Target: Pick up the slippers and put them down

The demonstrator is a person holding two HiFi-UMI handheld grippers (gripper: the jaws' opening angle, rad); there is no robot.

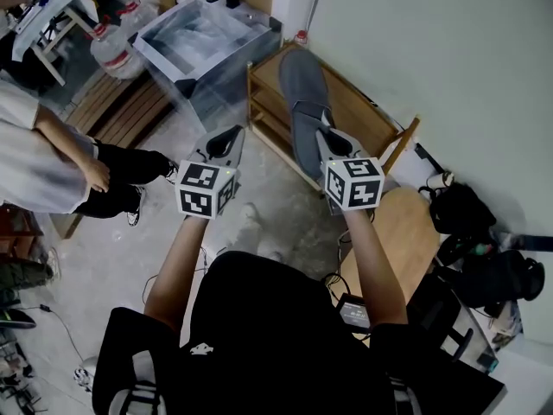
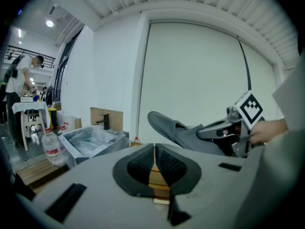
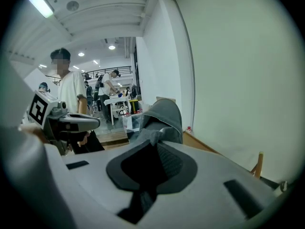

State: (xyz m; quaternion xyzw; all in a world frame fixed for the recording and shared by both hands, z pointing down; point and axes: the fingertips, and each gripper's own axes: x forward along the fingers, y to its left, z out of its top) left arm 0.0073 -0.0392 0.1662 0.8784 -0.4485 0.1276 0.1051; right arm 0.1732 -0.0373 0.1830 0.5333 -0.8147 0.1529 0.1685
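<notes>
At centre left of the head view, the left gripper [image 1: 226, 138] hangs empty, its fingers pressed together. Just right of it, the right gripper [image 1: 326, 142] has its fingers clamped on a grey slipper [image 1: 301, 89], held over the wooden shelf [image 1: 367, 115] at upper centre.

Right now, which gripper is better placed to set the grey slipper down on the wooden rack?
Right. The right gripper is shut on the grey slipper, holding it above the wooden rack. The left gripper is shut on nothing, off beside it over the concrete floor.
</notes>
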